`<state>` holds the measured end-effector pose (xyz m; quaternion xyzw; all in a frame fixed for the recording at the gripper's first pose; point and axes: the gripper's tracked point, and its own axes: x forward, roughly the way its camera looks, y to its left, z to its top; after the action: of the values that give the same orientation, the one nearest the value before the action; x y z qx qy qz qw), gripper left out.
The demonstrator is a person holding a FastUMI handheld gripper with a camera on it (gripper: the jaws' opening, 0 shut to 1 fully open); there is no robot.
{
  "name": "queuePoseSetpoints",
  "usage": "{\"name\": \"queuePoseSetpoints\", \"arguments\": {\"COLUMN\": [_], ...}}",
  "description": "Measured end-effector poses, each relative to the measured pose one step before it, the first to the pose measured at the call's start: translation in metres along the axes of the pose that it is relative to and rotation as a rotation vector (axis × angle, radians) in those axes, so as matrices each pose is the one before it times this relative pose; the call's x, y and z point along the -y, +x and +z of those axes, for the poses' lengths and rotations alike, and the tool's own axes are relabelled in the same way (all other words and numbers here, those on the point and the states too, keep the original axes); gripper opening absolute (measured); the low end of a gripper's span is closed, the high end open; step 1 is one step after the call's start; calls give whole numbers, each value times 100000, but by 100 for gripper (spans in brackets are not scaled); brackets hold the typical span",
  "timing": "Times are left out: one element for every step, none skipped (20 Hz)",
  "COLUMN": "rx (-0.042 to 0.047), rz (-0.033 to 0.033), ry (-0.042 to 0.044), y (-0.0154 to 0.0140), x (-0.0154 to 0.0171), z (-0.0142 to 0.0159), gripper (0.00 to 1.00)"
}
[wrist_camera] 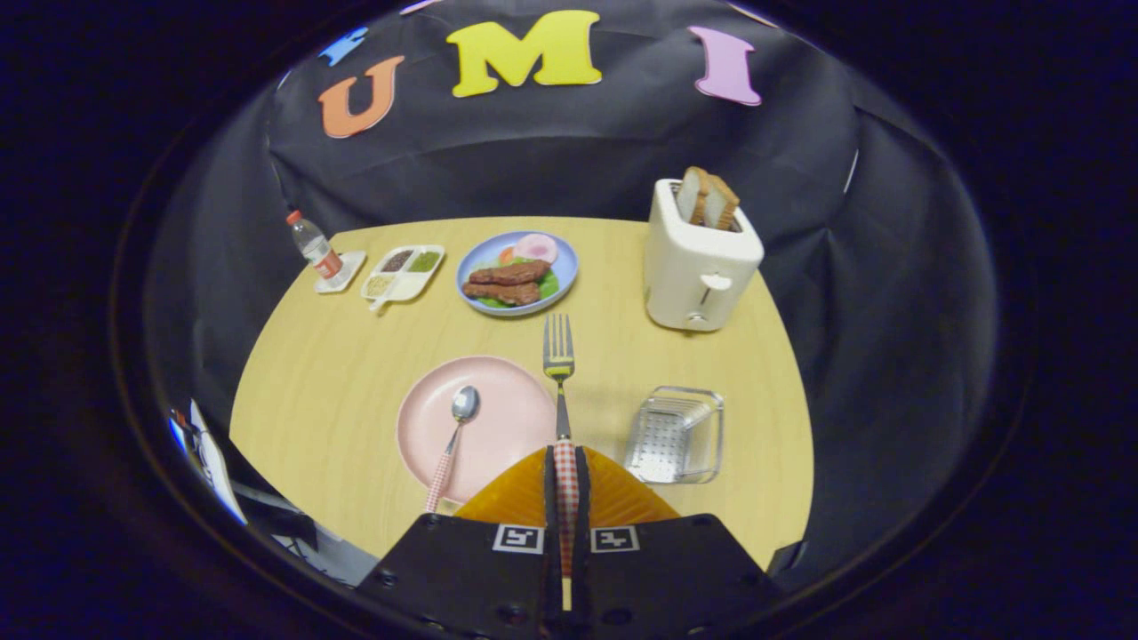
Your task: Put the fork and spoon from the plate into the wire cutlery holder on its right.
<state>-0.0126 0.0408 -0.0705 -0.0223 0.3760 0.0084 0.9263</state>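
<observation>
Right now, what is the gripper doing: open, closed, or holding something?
Gripper: jaws closed on the checked handle of the fork, which points forward above the table, its tines past the pink plate's edge.

A white toaster (701, 262) with bread slices (709, 199) stands at upper right. Upper left: a blue plate of food (516, 272), a divided tray (403, 271), and what looks like a small bottle (314, 244).

A light wooden table (338, 373) stands before a black cloth wall (551, 160); the lighting seems soft and even.
</observation>
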Motion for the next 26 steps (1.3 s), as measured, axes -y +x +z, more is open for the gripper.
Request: {"name": "queuePoseSetpoints", "arguments": {"rx": [-2024, -2616, -3742, -3838, -5082, -5503, -5062, -4307, -4086, -4161, -3349, -3586, -2938, -3249, -3366, -2884, -2099, -1874, -1268, -1166, -906, -516, -428, 99, 318, 534], "rz": [-2344, -1635, 55, 1169, 40, -715, -260, 498, 110, -23, -77, -117, 242, -6, -167, -203, 83, 535, 435, -127, -265, -125, 13, 79, -177, -258], "ry": [1037, 881, 1733, 2565, 2220, 1499, 1489, 1570, 713, 779, 558, -135, 645, 966, 1112, 1326, 850, 694, 796, 1345, 1436, 1044, 358, -61, 326, 991], "y": [-498, -264, -248, -48, 325, 291, 232, 288, 435, 408, 292, 403, 403, 316, 506, 265, 355, 196, 321, 241, 202, 244, 204, 119, 123, 81], "x": [1747, 1356, 982, 625, 670, 739, 462, 143, 166, 83, 46, -133, -159, -112, -94, -109, -217, -232, -162, -26, 51, -98, -82, -56, 48, 71], "z": [125, -57, -350, -393, -666, -708, -707, -443, -488, -315, -159, 24, 185, 231, 23, 82, 293, 94, 220, 164, 203, 123, 192, 284, 267, 322], "gripper": [4, 4, 4, 4, 4, 4, 4, 5, 4, 4, 4, 4, 4, 4, 4, 4, 4, 4, 4, 4, 4, 4, 7, 7, 7, 7]}}
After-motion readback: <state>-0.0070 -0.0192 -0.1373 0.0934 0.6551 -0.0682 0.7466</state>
